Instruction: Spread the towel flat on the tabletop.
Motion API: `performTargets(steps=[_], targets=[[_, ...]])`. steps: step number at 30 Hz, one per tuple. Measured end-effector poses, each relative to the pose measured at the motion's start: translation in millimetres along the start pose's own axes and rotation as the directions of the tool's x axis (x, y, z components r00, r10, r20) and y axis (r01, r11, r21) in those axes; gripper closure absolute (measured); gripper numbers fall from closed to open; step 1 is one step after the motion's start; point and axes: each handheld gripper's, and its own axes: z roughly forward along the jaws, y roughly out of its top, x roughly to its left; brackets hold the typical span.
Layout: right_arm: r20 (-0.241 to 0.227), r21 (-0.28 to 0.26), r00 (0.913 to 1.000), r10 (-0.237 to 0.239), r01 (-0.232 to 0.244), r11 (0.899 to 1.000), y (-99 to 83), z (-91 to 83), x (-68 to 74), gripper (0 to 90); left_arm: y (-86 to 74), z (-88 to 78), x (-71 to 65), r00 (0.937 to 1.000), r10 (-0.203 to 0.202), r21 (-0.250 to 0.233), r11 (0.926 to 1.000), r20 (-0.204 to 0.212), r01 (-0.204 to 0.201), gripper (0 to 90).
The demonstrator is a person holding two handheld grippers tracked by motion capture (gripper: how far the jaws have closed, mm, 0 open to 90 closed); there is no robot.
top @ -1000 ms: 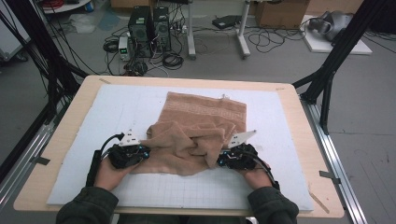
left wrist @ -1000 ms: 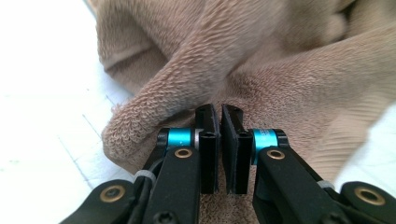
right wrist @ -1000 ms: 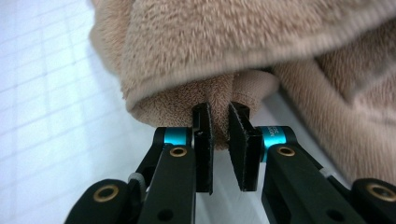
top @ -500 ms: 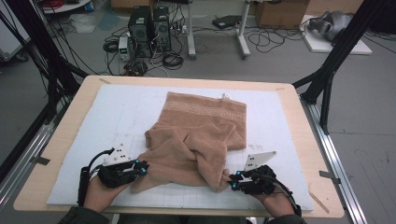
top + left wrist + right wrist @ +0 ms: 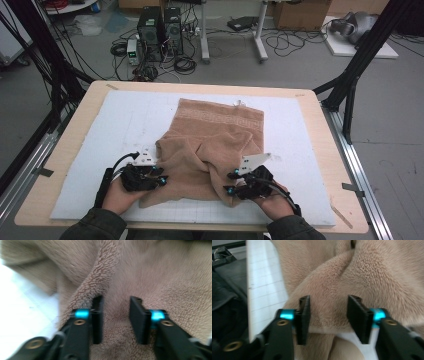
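Note:
A tan towel [image 5: 215, 135] lies rumpled on the white mat [image 5: 125, 120], its far part flat and its near part bunched in folds. My left gripper [image 5: 161, 177] is at the towel's near left edge and my right gripper [image 5: 229, 184] at its near right corner. In the left gripper view the jaws [image 5: 116, 317] stand apart over the towel's pile [image 5: 150, 272], with no fold pinched. In the right gripper view the jaws [image 5: 329, 317] stand apart around a soft fold [image 5: 362, 270] without pressing it. Both pairs of jaws have just been opening.
The mat covers a wooden table [image 5: 70, 150] framed by black poles. Bare mat lies left and right of the towel. On the floor beyond the table are computer towers [image 5: 160, 30], cables and boxes.
Both hands drew the towel's near edge toward the table's front, then shifted slightly inward. Both pairs of jaws, pinched on the cloth a second ago, now stand apart.

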Motion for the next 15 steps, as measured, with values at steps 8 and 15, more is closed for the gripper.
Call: performTargets(steps=[8,15], targets=[[-0.002,-0.008,0.9993,0.037,-0.037,0.999,-3.1,-1.6,-13.4,87.3,3.2,-6.7,7.0,0.9982,-0.059,-0.048,0.9971,0.011,0.059,89.5],[0.1,-0.053,0.9875,0.121,-0.116,0.992,-16.6,-42.4,-39.5,87.5,13.8,-2.8,11.0,0.9968,-0.08,-0.054,0.9954,0.0,0.079,89.5]])
